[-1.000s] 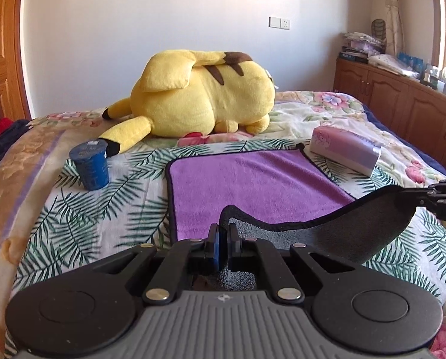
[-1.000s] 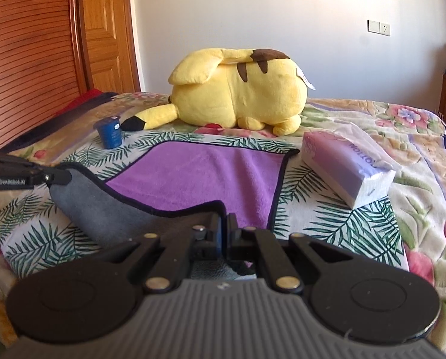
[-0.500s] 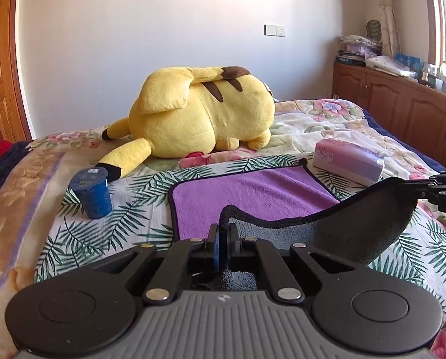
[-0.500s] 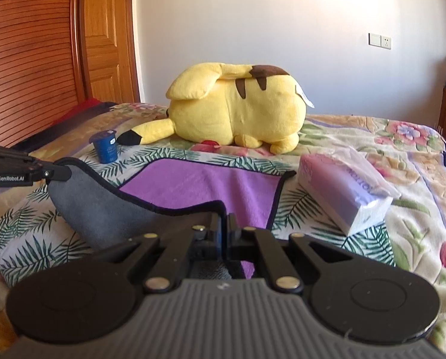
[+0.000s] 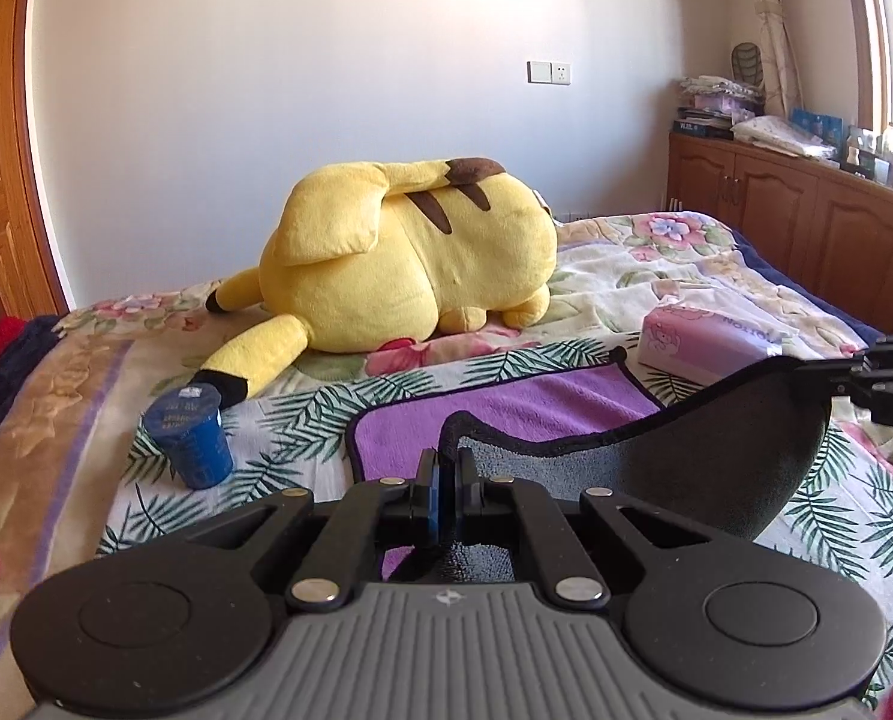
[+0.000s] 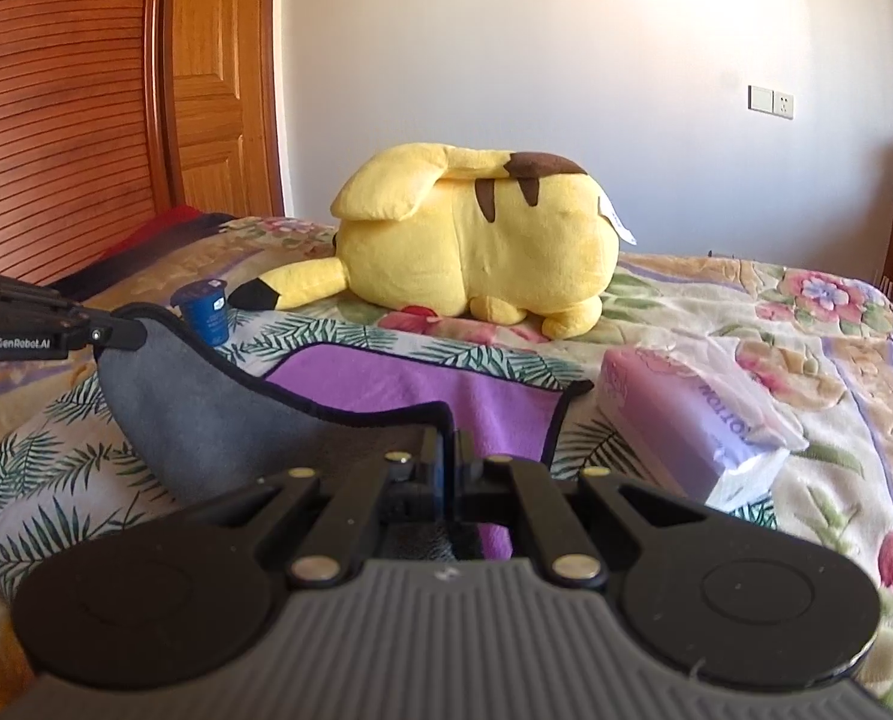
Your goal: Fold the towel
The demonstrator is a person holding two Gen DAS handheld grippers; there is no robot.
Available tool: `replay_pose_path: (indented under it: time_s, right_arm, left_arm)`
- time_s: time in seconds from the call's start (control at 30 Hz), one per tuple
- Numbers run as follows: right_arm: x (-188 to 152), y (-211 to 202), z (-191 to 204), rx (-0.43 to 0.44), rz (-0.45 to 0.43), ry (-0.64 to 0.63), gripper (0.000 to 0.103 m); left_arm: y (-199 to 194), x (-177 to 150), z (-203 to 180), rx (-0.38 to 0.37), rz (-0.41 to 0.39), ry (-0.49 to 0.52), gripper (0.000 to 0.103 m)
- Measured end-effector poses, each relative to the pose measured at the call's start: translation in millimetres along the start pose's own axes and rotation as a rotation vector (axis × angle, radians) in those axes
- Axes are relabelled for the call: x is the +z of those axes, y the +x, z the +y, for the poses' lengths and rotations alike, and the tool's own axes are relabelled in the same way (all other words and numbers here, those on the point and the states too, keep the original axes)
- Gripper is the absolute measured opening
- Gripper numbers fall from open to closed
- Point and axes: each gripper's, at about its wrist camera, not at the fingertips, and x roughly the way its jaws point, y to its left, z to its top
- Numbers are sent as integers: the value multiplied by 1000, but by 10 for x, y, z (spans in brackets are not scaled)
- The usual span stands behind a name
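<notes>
Pinching the towel [image 5: 506, 408] by its near corners, the left gripper [image 5: 444, 483] and right gripper [image 6: 446, 462] each sit clamped on the black-trimmed edge (grey underside showing). Its purple far half lies on the bed [image 5: 74, 396], in front of the yellow plush [image 5: 410, 264], between blue cup [image 5: 189, 441] and tissue pack [image 5: 710, 339].

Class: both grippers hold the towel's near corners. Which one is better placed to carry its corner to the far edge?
Neither clearly: the left gripper and right gripper are each shut on a lifted near corner of the towel, so both should probably move forward together.
</notes>
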Motion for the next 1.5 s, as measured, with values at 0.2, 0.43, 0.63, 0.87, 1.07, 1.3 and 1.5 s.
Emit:
replay_pose_path:
  time_s: [0.2, 0.43, 0.63, 0.87, 1.07, 1.3, 1.5]
  right_arm:
    - [119, 39, -14, -8, -22, -34, 4]
    - [275, 121, -45, -14, -42, -75, 4]
    - [400, 215, -55, -27, -65, -105, 4]
    - [503, 373, -111, -49, -82, -125, 4]
    - [531, 529, -193, -60, -86, -105, 4]
    - [527, 754, -256, -77, -79, -114, 4]
    - [468, 907, -323, -83, -75, -118, 4]
  left_arm:
    - [27, 95, 27, 39, -28, 29, 0]
    - [101, 239, 85, 48, -45, 41, 0]
    - [220, 354, 103, 57, -57, 53, 0]
    - [398, 406, 166, 76, -74, 36, 0]
    - [591, 418, 235, 93, -86, 21, 0]
    - [816, 442, 270, 97, -94, 29, 0]
    - [1016, 446, 306, 110, -98, 51, 0]
